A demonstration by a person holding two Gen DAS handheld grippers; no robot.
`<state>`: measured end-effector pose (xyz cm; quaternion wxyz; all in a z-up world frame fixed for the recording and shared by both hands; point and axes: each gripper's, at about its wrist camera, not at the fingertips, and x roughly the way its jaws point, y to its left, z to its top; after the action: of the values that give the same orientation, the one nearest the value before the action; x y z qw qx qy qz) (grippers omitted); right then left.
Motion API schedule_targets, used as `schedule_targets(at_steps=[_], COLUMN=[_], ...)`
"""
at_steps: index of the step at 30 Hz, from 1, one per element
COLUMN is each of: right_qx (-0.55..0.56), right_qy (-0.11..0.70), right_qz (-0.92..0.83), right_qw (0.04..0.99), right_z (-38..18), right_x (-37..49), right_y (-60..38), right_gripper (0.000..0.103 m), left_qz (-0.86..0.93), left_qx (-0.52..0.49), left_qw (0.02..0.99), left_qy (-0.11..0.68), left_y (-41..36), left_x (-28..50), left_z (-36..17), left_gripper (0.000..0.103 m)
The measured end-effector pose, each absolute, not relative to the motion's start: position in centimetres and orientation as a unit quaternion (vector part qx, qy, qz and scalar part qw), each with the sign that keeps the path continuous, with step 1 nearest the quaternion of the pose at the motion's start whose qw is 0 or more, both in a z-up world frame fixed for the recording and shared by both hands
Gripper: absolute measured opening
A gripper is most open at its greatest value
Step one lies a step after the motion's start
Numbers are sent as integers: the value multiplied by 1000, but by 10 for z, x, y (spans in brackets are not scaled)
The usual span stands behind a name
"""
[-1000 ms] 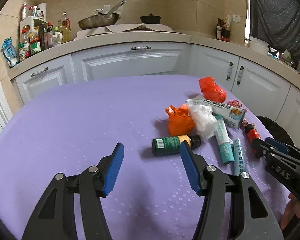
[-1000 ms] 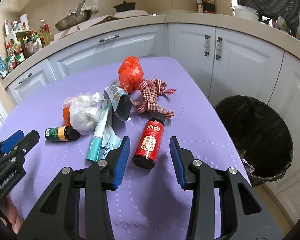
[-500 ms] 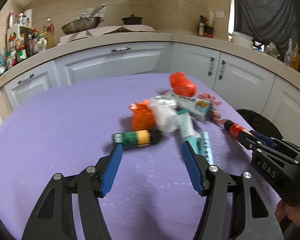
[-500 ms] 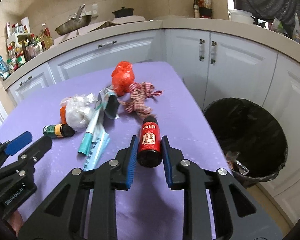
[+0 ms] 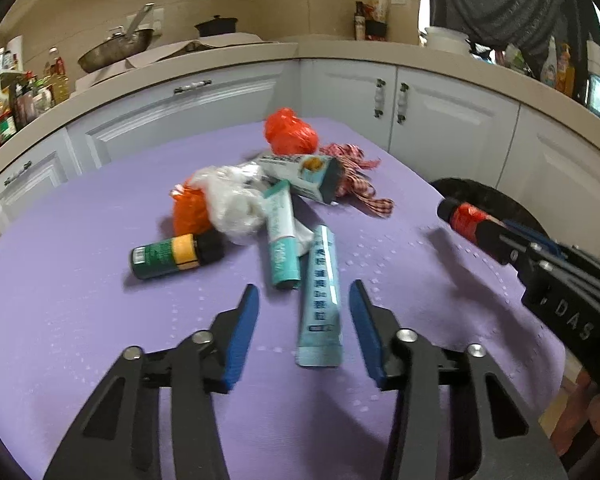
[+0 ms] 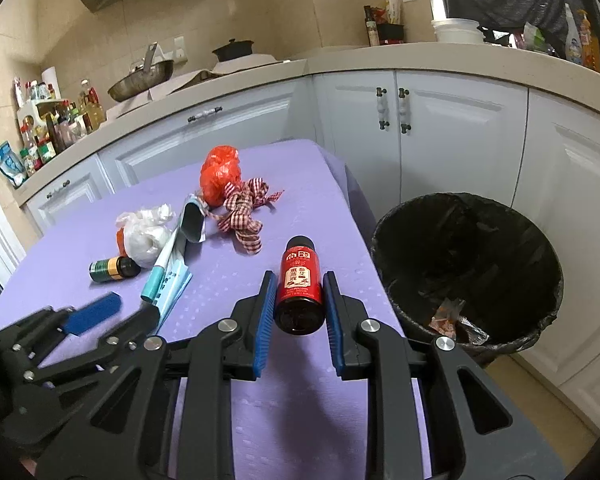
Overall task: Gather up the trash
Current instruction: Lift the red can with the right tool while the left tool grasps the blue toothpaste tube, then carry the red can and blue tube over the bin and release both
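Nearest in the right wrist view, the right gripper [image 6: 299, 300] is clamped on a red bottle [image 6: 300, 286], its blue pads pressed against both sides of the body. The bottle is cylindrical with a red label bearing white and dark print, a black cap pointing away from the camera and a dark round base facing it; it is lifted clear of the purple tablecloth [image 6: 292, 400] and casts a shadow there. In the left wrist view, the left gripper [image 5: 304, 328] has its jaws spread wide and holds nothing; a flat light-teal tube [image 5: 320, 296] with printed characters lies on the cloth between its blue pads, touching neither. Just beyond is a second, darker teal tube [image 5: 280, 240] with its cap end toward the camera, partly overlapping the first. To its left lies a small dark green bottle [image 5: 168, 256] on its side, with a yellow band and black cap. Behind these sits a crumpled white plastic bag [image 5: 232, 204] against an orange plastic bag [image 5: 188, 212], and a teal and white carton [image 5: 304, 176] lying on its side. Farther back is a red-and-white checked ribbon [image 5: 352, 180], loosely tangled, and beyond it a bunched red plastic bag [image 5: 290, 134] near the table's far edge. Beside the table on the right stands a round trash bin [image 6: 468, 264] with a black liner, a few wrappers at its bottom. Behind everything run white cabinets [image 6: 440, 128] under a beige countertop, with a frying pan [image 6: 142, 80] and bottles of condiments [image 6: 56, 124] on top.
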<state>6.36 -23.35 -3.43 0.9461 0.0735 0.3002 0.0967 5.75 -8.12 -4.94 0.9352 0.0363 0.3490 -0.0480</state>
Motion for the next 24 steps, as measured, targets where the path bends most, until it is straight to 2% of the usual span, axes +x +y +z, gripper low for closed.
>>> schedule_targets(at_steps=[2,4,16,24], right_qx=[75,76,73,66], right_qy=[296,294,276,254], right_qz=[97,95,84,57], right_qw=[947,948,955,963], right_z=[-33,-32,-25,-11], right_x=[63,63,57,55], right_y=[-236,-238,-248,-264], right_gripper=[23,23,23,23], left_qz=[-50,-50,-56,-58], left_qx=[41,45,35,19], left_qw=[932,930,943,957], left_qy=[356,363,327,283], left_y=[-85,-90,-87,-85], left_x=[59,59,45,41], left_z=[-54,-57,-44,-14], left_gripper=[27,21,17,17])
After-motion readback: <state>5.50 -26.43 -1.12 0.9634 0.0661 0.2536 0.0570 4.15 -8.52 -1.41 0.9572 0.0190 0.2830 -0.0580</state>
